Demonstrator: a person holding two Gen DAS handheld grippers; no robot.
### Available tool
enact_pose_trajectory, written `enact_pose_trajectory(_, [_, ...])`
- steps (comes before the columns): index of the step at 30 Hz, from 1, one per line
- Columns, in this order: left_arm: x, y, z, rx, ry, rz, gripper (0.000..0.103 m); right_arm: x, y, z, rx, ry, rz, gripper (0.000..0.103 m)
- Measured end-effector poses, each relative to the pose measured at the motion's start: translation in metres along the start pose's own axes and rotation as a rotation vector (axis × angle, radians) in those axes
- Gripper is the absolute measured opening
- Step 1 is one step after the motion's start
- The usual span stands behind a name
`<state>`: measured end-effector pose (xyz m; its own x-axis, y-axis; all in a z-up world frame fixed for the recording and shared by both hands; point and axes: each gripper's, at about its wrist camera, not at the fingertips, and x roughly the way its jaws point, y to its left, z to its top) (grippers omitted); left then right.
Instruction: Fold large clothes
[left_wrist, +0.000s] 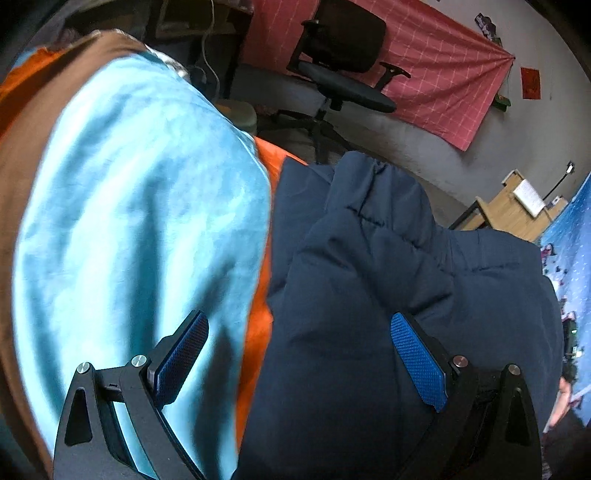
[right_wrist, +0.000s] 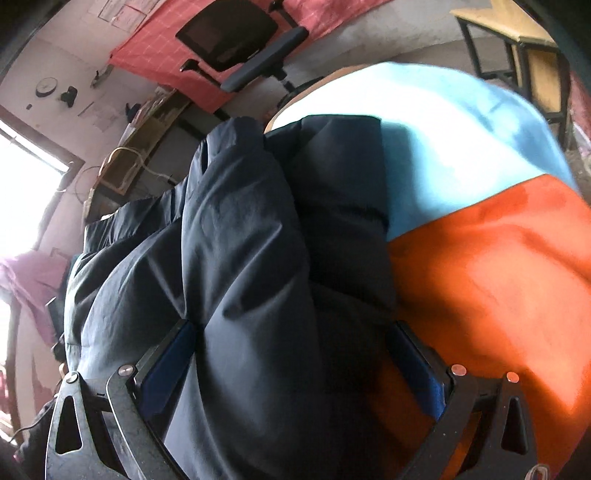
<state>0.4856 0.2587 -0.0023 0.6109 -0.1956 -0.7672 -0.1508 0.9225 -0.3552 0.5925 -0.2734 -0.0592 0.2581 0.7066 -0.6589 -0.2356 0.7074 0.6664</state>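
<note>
Both tongs over the jacket, mid-fold

My left tongs (left_wrist: 299, 363) hang spread wide, gripping nothing, straddling the jacket (left_wrist: 388, 295) edge where it meets the orange cloth (left_wrist: 258, 332) and blue cloth (left_wrist: 140, 206) on the worktop. My right tongs (right_wrist: 291, 363) straddle a thick roll of jacket, pads at both sides; whether they pinch it I cannot tell. I judge the fold needs both layers caught deep, then carried flat across the jacket. No containers in view.
</note>
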Motion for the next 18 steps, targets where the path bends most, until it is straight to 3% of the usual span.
enact_pose_trajectory(8, [-0.006,0.006,0.010,-0.026,0.044,-0.108,0.097,0.003,-0.007,0.003,0.007,0.033,0.096,0.103])
enact_pose_trajectory(14, [-0.009,-0.004,0.009,-0.008,0.115,-0.196,0.097,0.007,-0.003,0.008,0.006,0.044,0.103,0.103])
enact_pose_trajectory(18, [-0.016,-0.009,0.007,0.016,0.125,-0.195,0.097,0.008,-0.001,0.011,0.027,0.043,0.100,0.103])
